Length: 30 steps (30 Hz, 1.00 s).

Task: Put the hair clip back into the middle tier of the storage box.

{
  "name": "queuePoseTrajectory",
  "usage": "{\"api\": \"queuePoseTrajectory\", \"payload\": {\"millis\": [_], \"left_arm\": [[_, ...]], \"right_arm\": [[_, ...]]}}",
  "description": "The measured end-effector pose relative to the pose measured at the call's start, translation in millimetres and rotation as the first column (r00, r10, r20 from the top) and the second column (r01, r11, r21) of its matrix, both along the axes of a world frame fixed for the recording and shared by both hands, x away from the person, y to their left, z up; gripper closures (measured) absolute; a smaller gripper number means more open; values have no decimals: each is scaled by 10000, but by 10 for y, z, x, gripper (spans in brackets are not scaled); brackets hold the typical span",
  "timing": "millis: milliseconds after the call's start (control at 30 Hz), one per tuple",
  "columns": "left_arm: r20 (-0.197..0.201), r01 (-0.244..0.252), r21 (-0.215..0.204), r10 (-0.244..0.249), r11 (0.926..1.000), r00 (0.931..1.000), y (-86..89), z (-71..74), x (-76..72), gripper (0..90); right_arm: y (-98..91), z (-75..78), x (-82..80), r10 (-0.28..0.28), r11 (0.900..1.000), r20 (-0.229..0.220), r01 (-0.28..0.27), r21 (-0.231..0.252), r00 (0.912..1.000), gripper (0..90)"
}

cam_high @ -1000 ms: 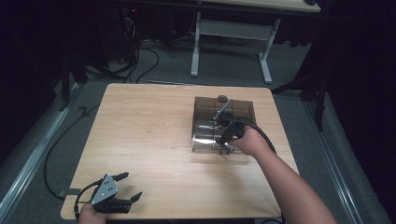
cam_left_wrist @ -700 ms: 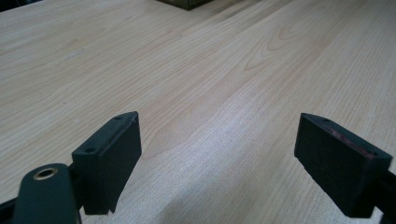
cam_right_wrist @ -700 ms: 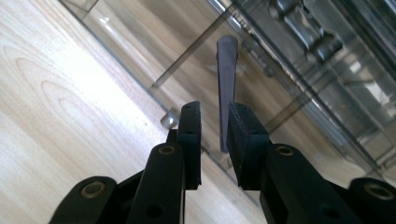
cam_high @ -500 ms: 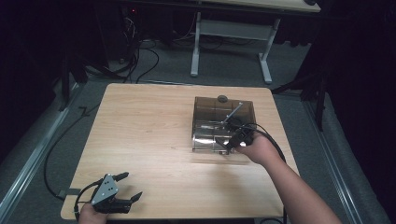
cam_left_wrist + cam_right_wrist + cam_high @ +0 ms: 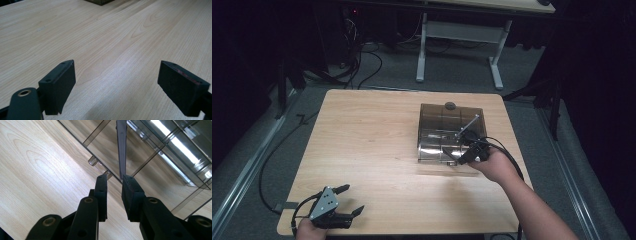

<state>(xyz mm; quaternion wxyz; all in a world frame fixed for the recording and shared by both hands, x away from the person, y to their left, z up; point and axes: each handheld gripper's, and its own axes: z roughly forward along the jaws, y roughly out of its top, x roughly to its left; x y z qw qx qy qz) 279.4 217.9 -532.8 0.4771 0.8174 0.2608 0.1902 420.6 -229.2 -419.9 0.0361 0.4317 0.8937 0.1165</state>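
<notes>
A smoke-tinted clear plastic box (image 5: 439,122) stands right of centre on the wooden table (image 5: 377,145). My right gripper (image 5: 462,145) is at the box's front right corner. It holds the near end of a thin tinted strip (image 5: 469,124), which slants up and back over the box. In the right gripper view the jaws (image 5: 114,178) stand narrow. The strip (image 5: 121,150) meets the right pad's tip above the box wall (image 5: 155,152). These jaws have just eased slightly wider with the strip's end still between them. My left gripper (image 5: 354,198) rests open over bare wood (image 5: 116,75).
A small dark round knob (image 5: 450,105) sits on the box's back edge. A second desk's white legs (image 5: 497,65) stand on the floor beyond the table. Cables (image 5: 362,65) trail over the floor at the back left. The right gripper's cable (image 5: 512,160) loops beside the forearm.
My right hand has shifted to the right along the box's front. The strip's far end has swung from near the knob toward the box's right side. The left gripper has stayed put.
</notes>
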Motion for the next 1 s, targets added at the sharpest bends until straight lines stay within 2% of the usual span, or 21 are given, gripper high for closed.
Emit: {"api": "queuePoseTrajectory", "payload": {"millis": [167, 200, 267, 333, 533, 567, 600, 633, 767, 900, 1000], "left_arm": [[8, 22, 7, -22, 10000, 10000, 1, 1, -1, 151], [8, 23, -2, -23, 10000, 10000, 1, 0, -1, 151], [17, 15, -3, -15, 10000, 10000, 1, 0, -1, 151], [14, 8, 22, -8, 10000, 10000, -1, 0, 0, 151], [-15, -69, 52, 69, 10000, 10000, -4, -1, 3, 150], [-15, -69, 52, 69, 10000, 10000, -4, -1, 3, 151], [-5, -86, 57, 86, 9999, 10000, -5, 0, 2, 151], [-1, -90, 71, 90, 9999, 10000, -5, 0, 1, 150], [13, -143, 73, 142, 9999, 9999, -6, 0, 0, 151], [31, -196, 87, 196, 9998, 9998, -7, 0, 0, 151], [10, -232, 87, 232, 9997, 9997, -8, -1, 2, 150]], "right_arm": [[-38, -25, -72, -102, 9999, 376, 97, 133, 9992, 727], [-79, -54, -136, -176, 9991, 609, 152, 400, 9980, 716], [-109, -90, -191, -155, 9988, 850, 115, 473, 9963, 707], [-149, -131, -255, -241, 9967, 971, 164, 796, 9950, 685], [-244, -286, -484, -257, 9886, 1888, -30, 1503, 9817, 661], [-244, -286, -484, -257, 9886, 1888, -30, 1503, 9817, 661], [-262, -345, -550, -318, 9867, 2175, -41, 1625, 9755, 659], [-265, -363, -571, -382, 9860, 2259, -1, 1670, 9734, 657], [-307, -536, -734, -624, 9740, 2929, -59, 2265, 9541, 647], [-342, -721, -879, -971, 9620, 3331, 26, 2731, 9379, 642], [-368, -860, -961, -1238, 9527, 3412, 154, 3036, 9318, 635]]}}
